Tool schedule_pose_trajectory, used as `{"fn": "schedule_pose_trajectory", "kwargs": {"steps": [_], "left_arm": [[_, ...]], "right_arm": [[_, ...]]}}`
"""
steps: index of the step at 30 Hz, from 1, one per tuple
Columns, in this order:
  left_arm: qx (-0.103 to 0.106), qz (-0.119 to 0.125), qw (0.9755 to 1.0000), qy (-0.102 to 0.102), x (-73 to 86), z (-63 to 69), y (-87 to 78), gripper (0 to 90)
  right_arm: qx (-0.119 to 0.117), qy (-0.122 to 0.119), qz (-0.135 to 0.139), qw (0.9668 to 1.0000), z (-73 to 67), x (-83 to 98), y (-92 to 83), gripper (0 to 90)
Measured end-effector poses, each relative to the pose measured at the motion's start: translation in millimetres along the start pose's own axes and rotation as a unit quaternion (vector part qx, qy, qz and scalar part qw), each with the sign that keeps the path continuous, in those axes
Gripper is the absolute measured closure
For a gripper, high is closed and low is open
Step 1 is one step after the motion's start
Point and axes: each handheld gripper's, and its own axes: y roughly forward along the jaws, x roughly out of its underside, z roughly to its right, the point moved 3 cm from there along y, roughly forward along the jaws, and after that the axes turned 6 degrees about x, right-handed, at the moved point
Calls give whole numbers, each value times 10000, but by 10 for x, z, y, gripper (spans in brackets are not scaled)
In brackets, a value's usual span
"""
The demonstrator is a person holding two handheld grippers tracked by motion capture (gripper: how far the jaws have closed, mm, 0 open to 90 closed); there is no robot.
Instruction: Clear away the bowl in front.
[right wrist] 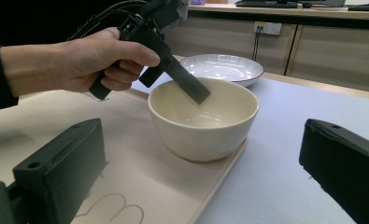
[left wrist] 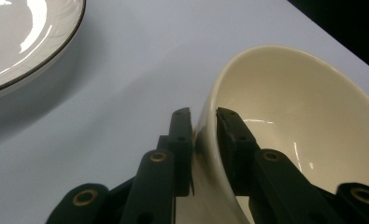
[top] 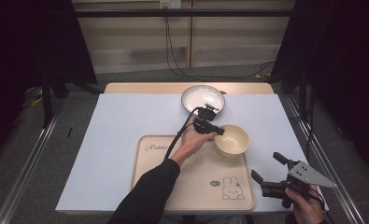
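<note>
1. I had the left tool at the near-left rim of the cream bowl, one jaw outside the wall, one inside.
2. In the left gripper view the jaws stood narrow, with the bowl's wall between them. The outer jaw sat against the wall; I couldn't tell for sure whether the inner pad pressed on the glaze or stood just off it. I read it as a grip on the rim.
3. The right gripper view agreed: the left hand held the tool angled down, and one black jaw reached over the rim into the bowl.
4. The bowl sat upright at the far-right corner of the beige tray, its base just at the tray's raised edge. I couldn't tell whether it was lifted at all.
5. The tray lay on the white worktop, with the rabbit drawing at its near-right corner.
6. The white plate with the dark rim sat on the worktop beyond the tray, near the bowl but not touching it.
7. The right tool was at the near-right worktop edge, well apart from the bowl, with its jaws wide and nothing between them.
</note>
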Motion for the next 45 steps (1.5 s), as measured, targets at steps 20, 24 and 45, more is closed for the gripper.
{"fn": "schedule_pose_trajectory", "kwargs": {"steps": [20, 24, 45], "left_arm": [[-837, 470, 9952, 180, -30, -118, -85, 34], [-799, 516, 9951, 268, -29, -89, -129, 41], [-1403, 1661, 9697, 1113, 48, -17, -660, 22]], "right_arm": [[-2, 17, -11, 10000, -3, 0, 2, 4], [-5, 23, -4, 10000, -2, -1, 1, 4], [-8, -11, 14, 10000, -15, -7, 7, 4]]}}
